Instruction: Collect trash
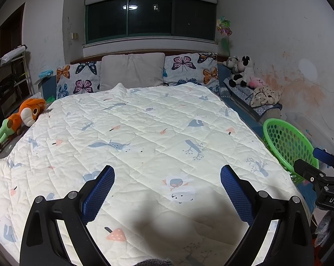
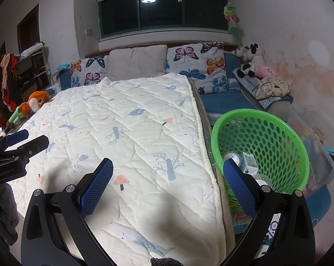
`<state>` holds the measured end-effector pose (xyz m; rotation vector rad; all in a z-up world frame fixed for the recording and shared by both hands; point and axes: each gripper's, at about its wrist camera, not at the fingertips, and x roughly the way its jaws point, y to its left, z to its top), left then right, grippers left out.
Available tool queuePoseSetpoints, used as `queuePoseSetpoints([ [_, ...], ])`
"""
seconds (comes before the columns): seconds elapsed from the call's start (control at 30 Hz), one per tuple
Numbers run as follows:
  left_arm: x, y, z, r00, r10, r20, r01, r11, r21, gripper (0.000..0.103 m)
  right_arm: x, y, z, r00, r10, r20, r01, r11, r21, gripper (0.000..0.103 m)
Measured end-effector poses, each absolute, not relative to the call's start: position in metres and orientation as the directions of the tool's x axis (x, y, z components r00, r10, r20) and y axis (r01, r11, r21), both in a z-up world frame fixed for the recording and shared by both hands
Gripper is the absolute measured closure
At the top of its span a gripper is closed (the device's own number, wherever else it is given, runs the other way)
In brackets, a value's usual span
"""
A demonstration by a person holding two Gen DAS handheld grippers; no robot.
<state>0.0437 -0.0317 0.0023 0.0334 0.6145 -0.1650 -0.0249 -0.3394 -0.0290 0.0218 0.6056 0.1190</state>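
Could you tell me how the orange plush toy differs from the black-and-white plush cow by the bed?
The orange plush toy lies stretched out along the left side of the bed, while the black-and-white plush cow sits upright in the far right corner by the wall. The orange one lies by itself; the cow sits among other soft toys, one of them pink. Both are soft toys resting off the quilt, untouched.

Bare quilt (image 1: pixel 144 133) ahead; green basket (image 2: pixel 266 133) along its right edge.

The bed (image 1: pixel 237 108) is covered by a white quilt (image 1: pixel 144 137). Three pillows (image 1: pixel 132 72) are propped at its head, and an orange plush toy (image 1: pixel 22 115) is laid along its left edge.
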Motion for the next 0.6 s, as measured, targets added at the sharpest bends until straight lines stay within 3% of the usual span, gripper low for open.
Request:
queuePoseSetpoints([
  [0.6,0.0423,-0.0304,-0.0015,0.803,-0.136,-0.580,0.149,0.988,-0.025,0.010,-0.0244,-0.3367,-0.0274,0.817,0.124,-0.563,-0.112,0.992,0.055,0.004],
])
